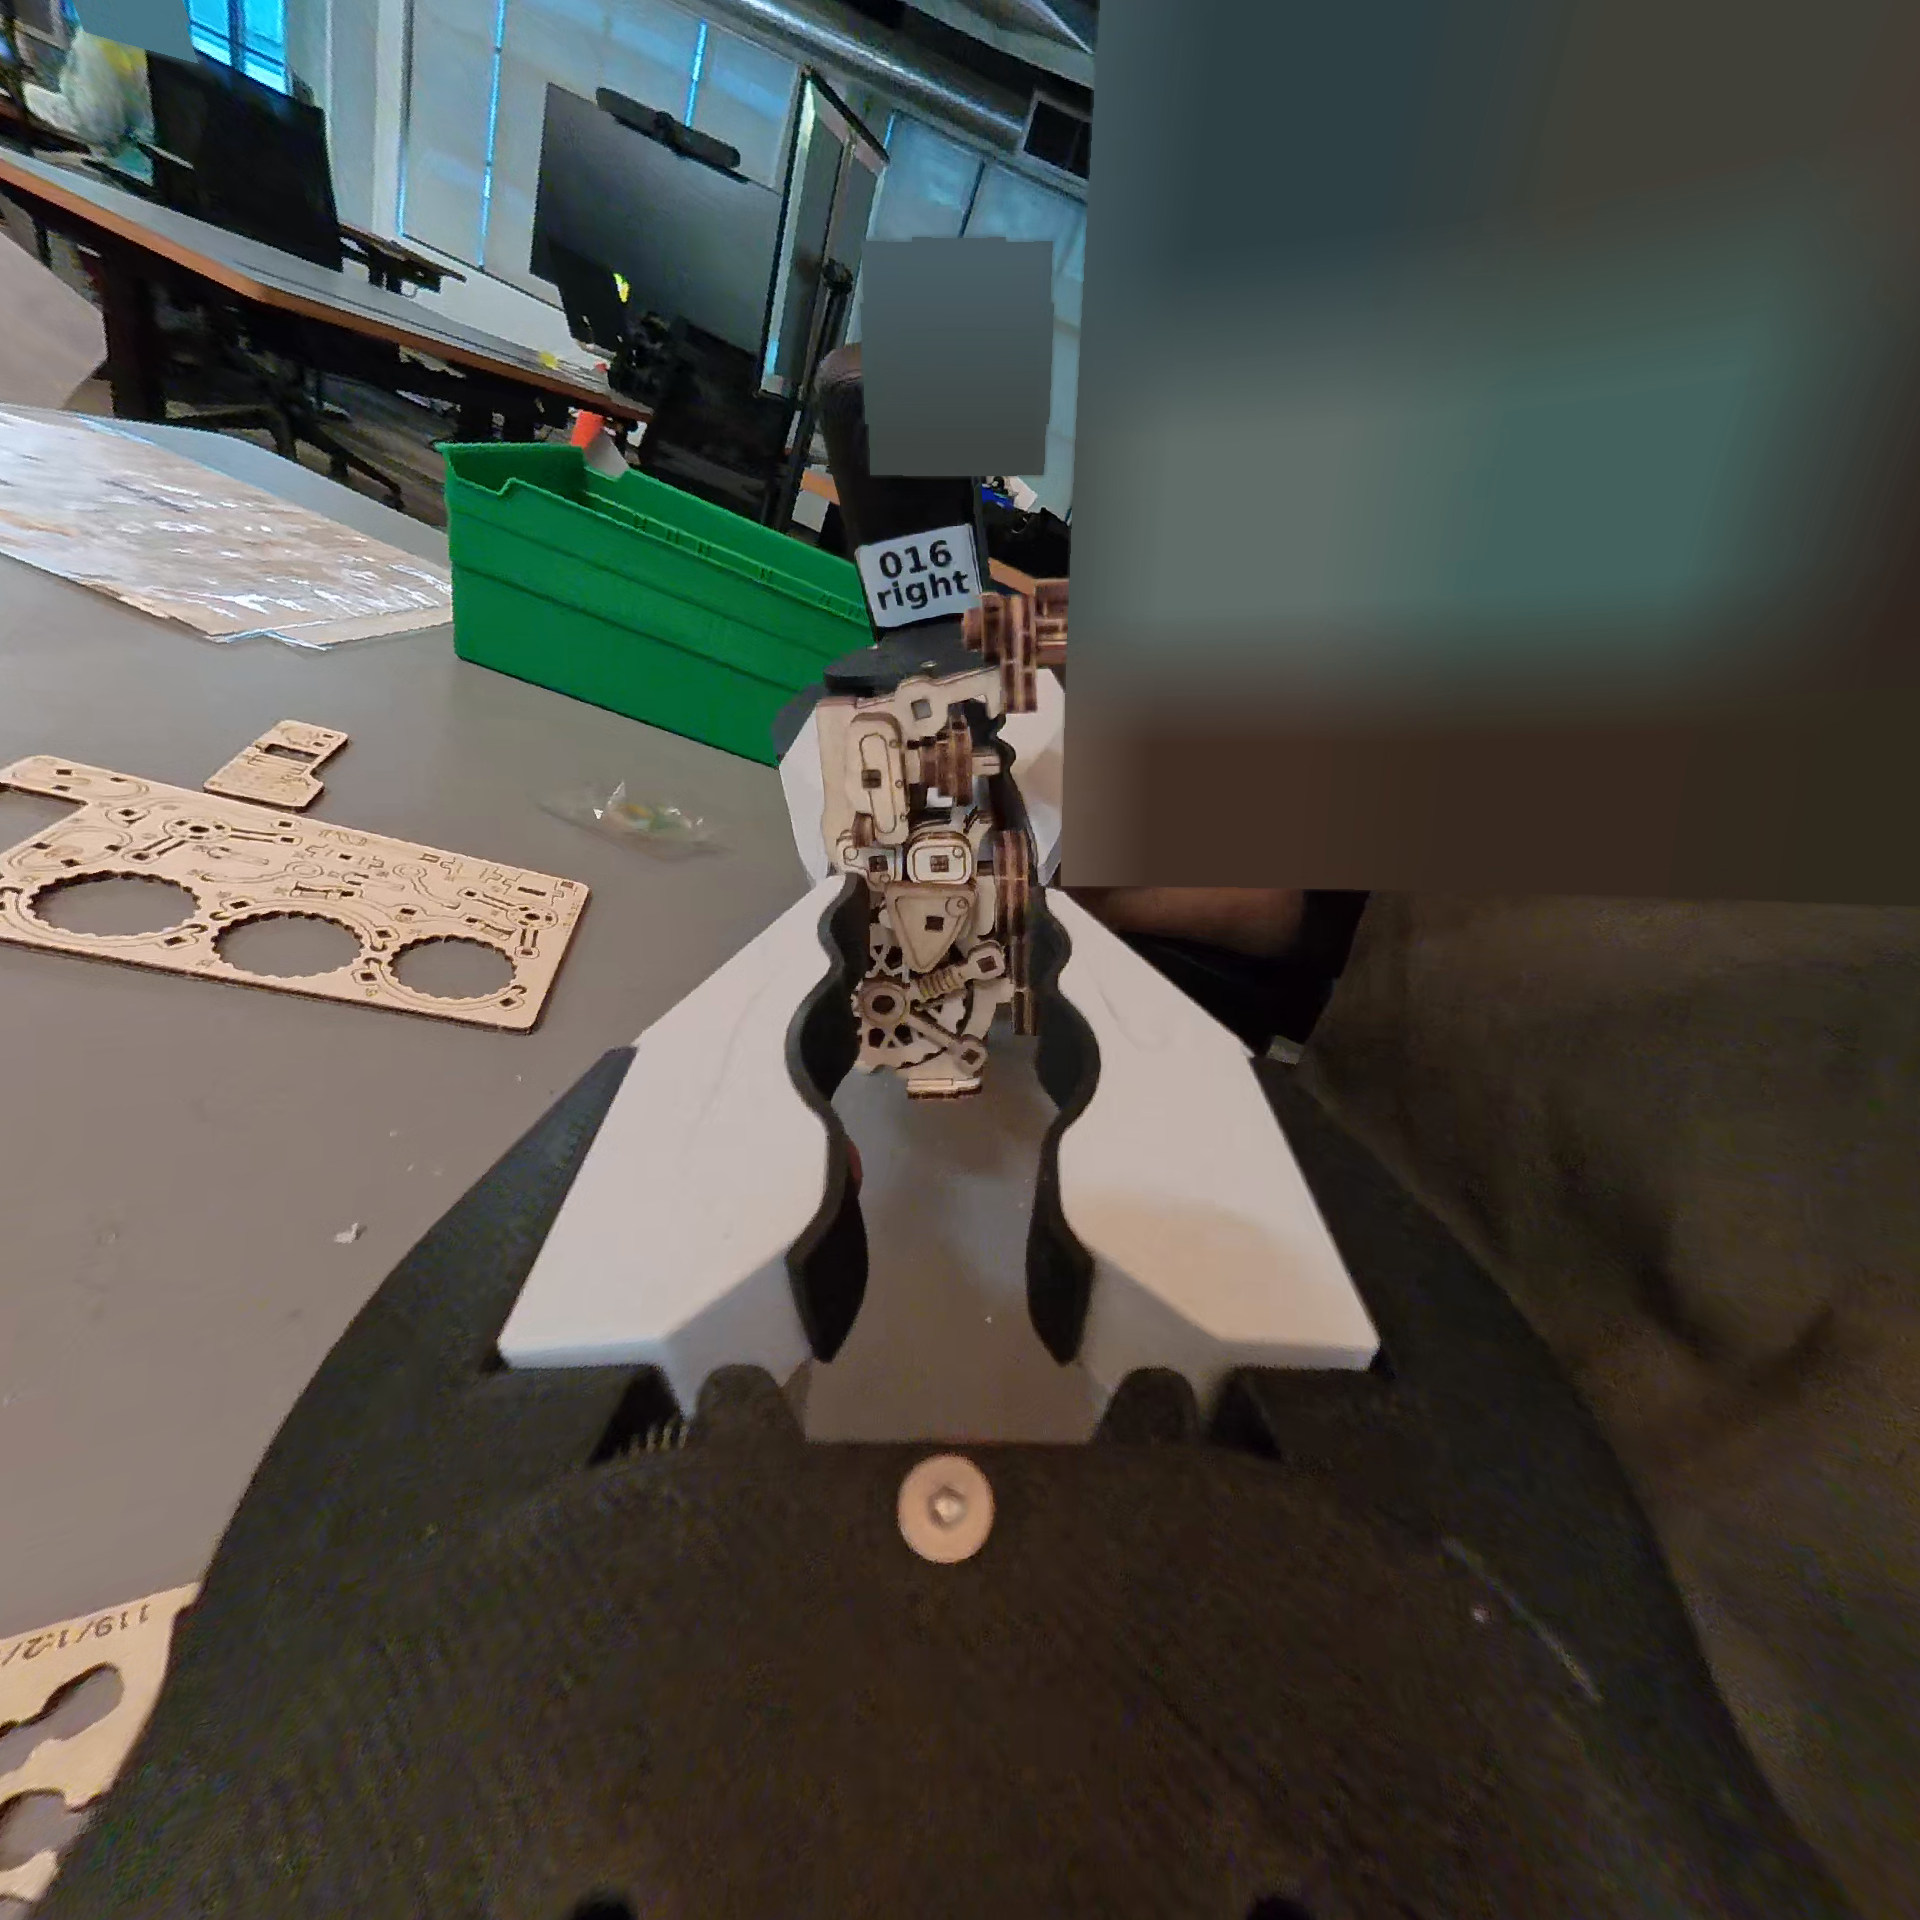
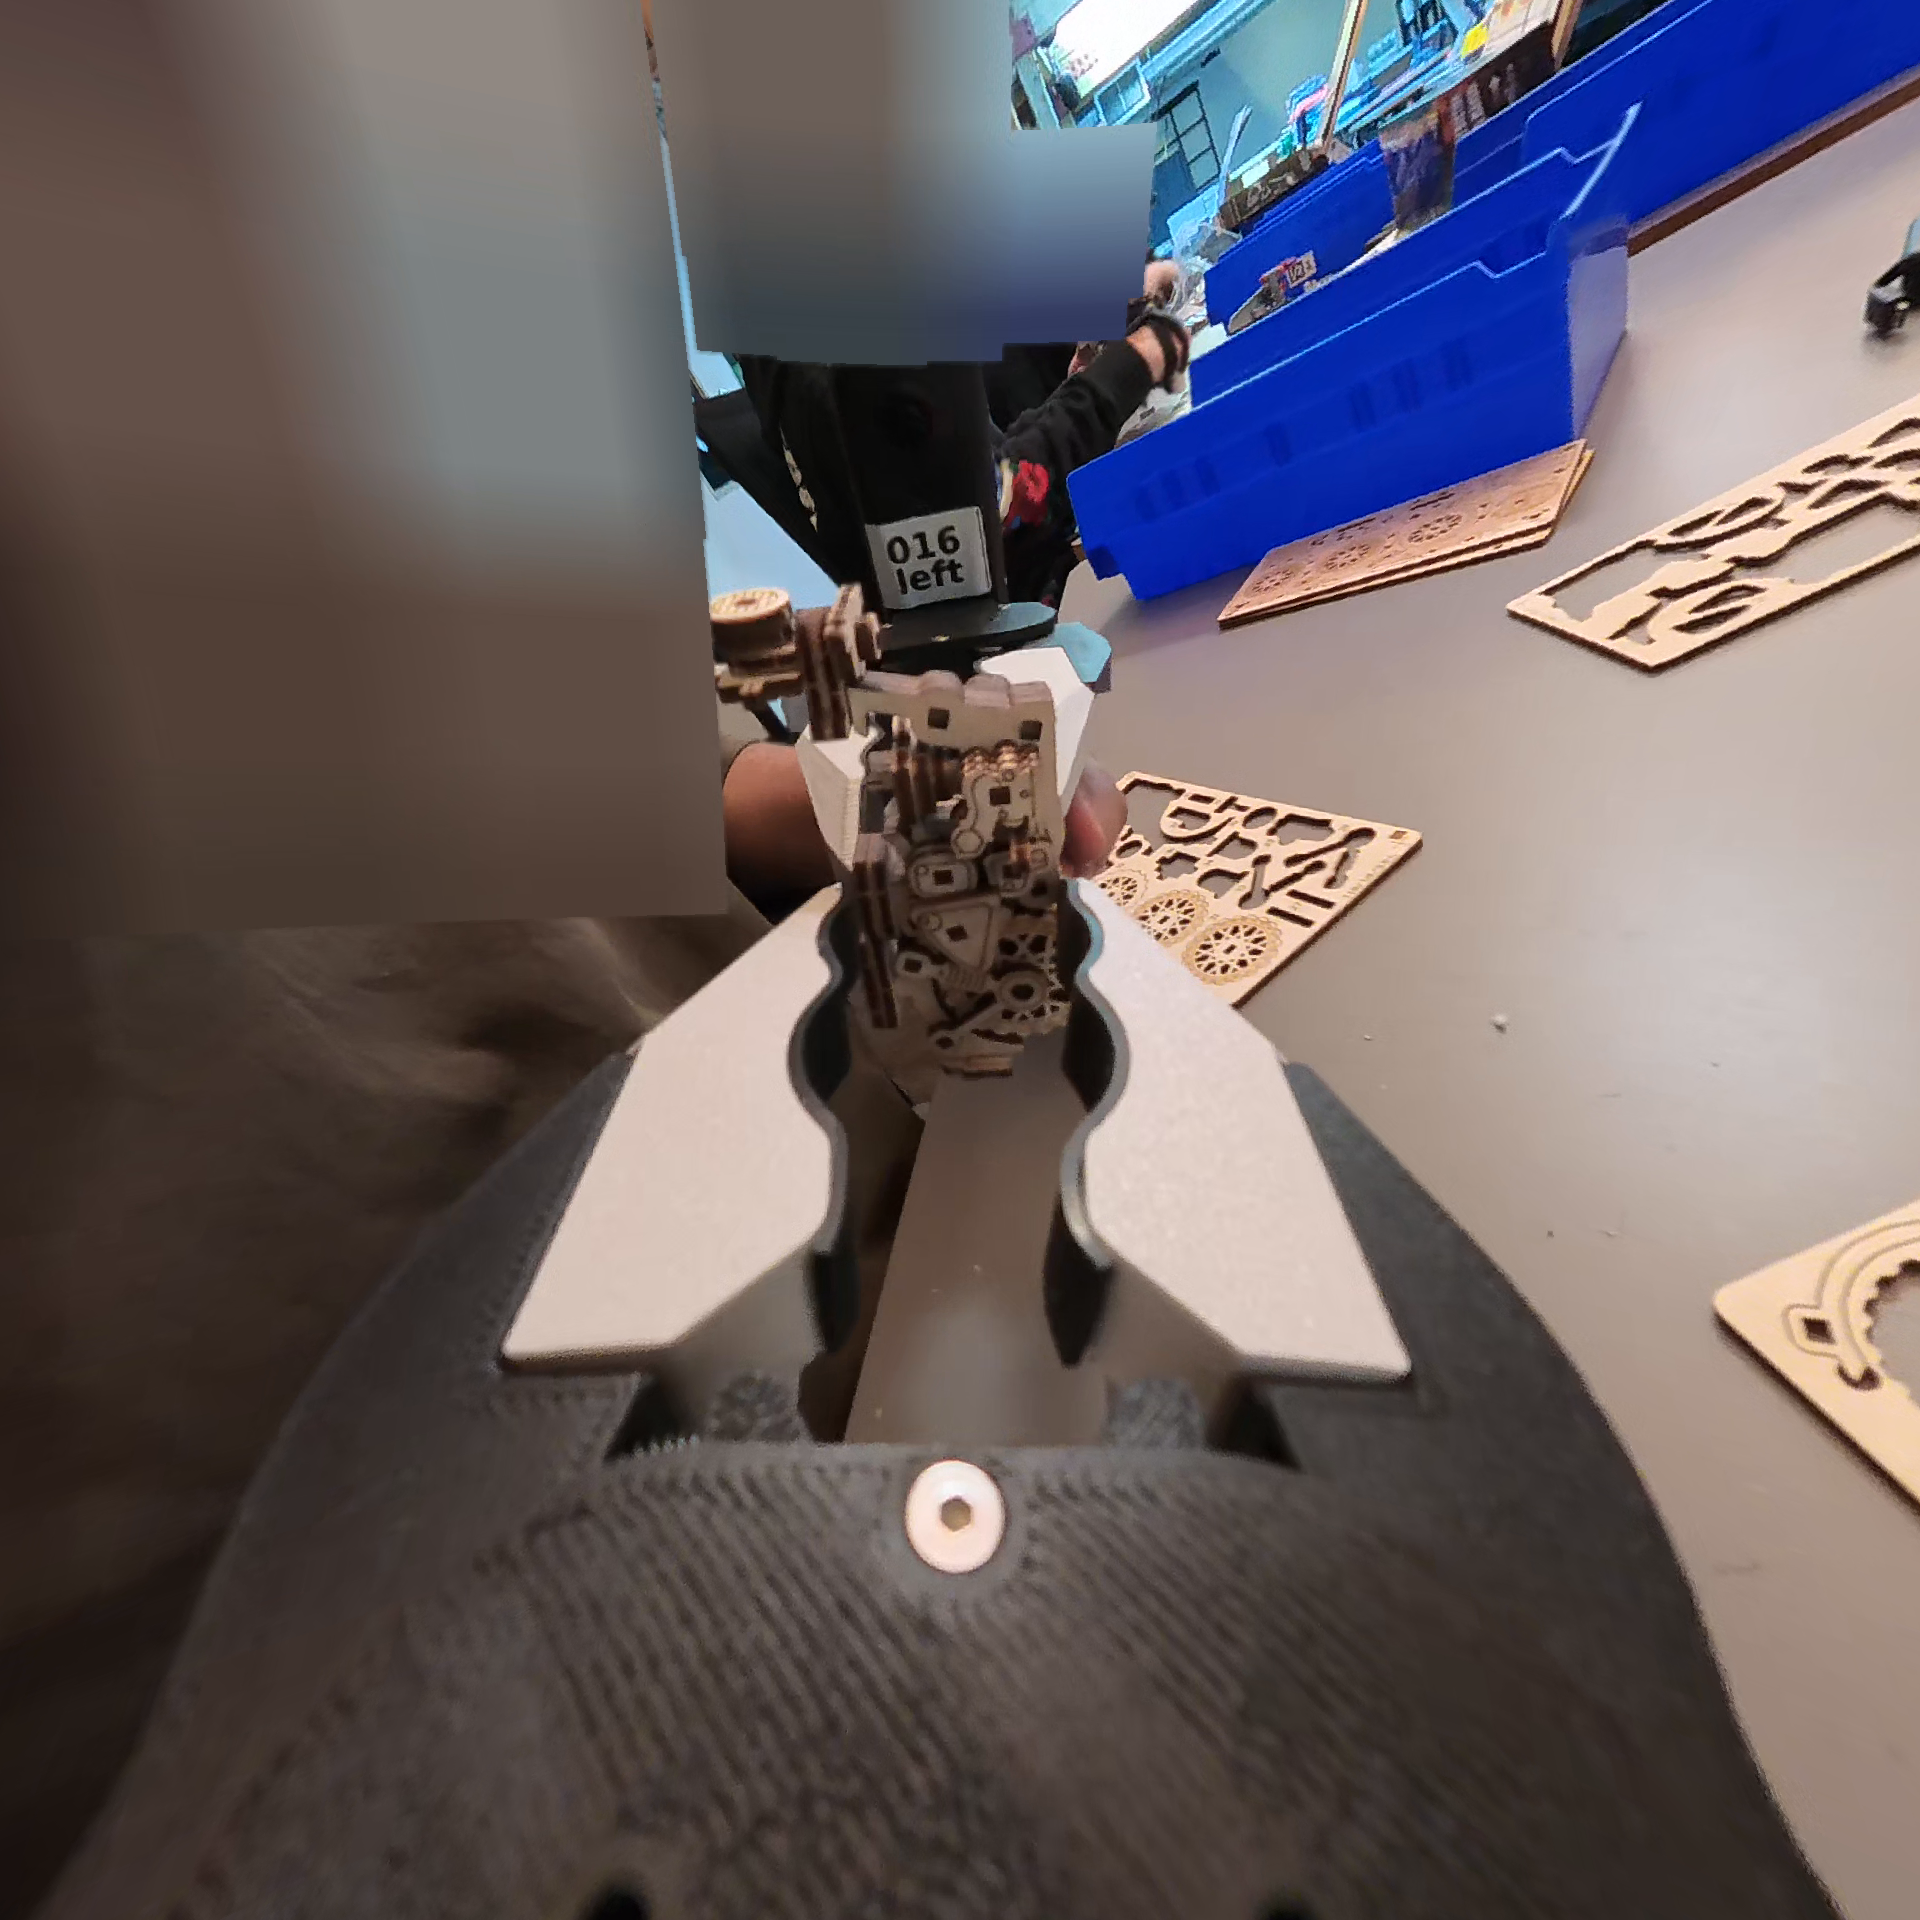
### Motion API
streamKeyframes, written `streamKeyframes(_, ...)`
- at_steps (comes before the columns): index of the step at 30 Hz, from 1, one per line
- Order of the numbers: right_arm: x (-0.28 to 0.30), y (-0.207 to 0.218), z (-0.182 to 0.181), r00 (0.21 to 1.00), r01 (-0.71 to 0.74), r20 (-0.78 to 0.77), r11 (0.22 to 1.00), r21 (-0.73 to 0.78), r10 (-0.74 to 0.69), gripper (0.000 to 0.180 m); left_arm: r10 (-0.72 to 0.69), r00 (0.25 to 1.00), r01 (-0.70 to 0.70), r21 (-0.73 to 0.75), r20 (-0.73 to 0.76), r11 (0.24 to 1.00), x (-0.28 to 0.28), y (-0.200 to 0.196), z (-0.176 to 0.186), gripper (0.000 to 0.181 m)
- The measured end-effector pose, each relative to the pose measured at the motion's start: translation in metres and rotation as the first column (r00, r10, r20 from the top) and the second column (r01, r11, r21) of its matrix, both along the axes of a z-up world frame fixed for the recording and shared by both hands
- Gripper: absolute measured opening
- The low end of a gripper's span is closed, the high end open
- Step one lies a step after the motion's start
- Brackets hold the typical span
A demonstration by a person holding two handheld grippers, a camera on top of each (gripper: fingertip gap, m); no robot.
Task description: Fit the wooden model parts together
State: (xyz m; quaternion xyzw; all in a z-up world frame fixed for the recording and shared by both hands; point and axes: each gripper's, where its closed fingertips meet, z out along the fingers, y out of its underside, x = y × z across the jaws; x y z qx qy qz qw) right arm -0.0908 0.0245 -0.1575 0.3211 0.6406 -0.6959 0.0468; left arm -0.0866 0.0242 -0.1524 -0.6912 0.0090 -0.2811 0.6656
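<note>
A partly built wooden model (image 1: 914, 831), pale with dark layered edges and small gears, is held upright above the grey table (image 1: 312, 1143) between my two grippers, which face each other. My left gripper (image 1: 945, 914) has its white fingers closed on the model's lower part. My right gripper (image 2: 956, 925) is closed on the same model (image 2: 977, 883) from the opposite side. Each gripper also shows behind the model in the other's view: the right one (image 1: 920, 748) and the left one (image 2: 945, 748). A small wooden sub-assembly (image 2: 790, 655) sticks out at the model's top.
A green bin (image 1: 623, 603) stands behind, with a punched-out wooden sheet (image 1: 260, 894), a small wooden piece (image 1: 275, 764) and a clear bag (image 1: 634, 821) to the left. Blue bins (image 2: 1351, 436) and several wooden part sheets (image 2: 1247, 883) lie to the right. Less than 4 cm separates the two grippers' tips.
</note>
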Motion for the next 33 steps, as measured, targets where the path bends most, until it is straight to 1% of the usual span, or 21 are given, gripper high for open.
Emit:
streamKeyframes(9, -0.0003, -0.0011, 0.0008, 0.998, 0.012, -0.060, 1.000, 0.018, -0.011, 0.036, 0.006, 0.998, -0.005, 0.008, -0.055, 1.000, 0.0001, -0.0014, -0.0001, 0.027)
streamKeyframes(12, 0.0025, -0.0021, -0.0018, 0.998, -0.013, -0.054, 1.000, 0.024, 0.015, 0.033, 0.022, 0.994, -0.022, 0.007, -0.104, 1.000, 0.0007, -0.0009, -0.0010, 0.027)
streamKeyframes(14, 0.0040, -0.0037, -0.0033, 0.998, -0.023, -0.054, 0.999, 0.033, 0.025, 0.034, 0.019, 0.993, -0.019, 0.004, -0.119, 1.000, 0.0020, -0.0010, -0.0023, 0.027)
streamKeyframes(17, 0.0047, -0.0054, -0.0046, 0.998, -0.026, -0.062, 0.998, 0.050, 0.029, 0.037, 0.016, 0.992, -0.016, 0.008, -0.128, 1.000, 0.0027, -0.0013, -0.0026, 0.025)
streamKeyframes(26, 0.0036, -0.0044, -0.0043, 0.996, -0.015, -0.082, 0.998, 0.055, 0.019, 0.033, 0.013, 0.991, -0.011, 0.015, -0.131, 1.000, 0.0040, -0.0021, -0.0015, 0.025)
streamKeyframes(28, 0.0037, -0.0043, -0.0040, 0.996, -0.014, -0.088, 0.999, 0.052, 0.019, 0.030, 0.020, 0.991, -0.018, 0.015, -0.132, 1.000, 0.0030, -0.0017, -0.0016, 0.025)
streamKeyframes(33, 0.0033, -0.0040, -0.0033, 0.996, -0.015, -0.093, 0.999, 0.041, 0.019, 0.029, 0.023, 0.990, -0.021, 0.022, -0.136, 1.000, 0.0031, -0.0017, -0.0010, 0.025)
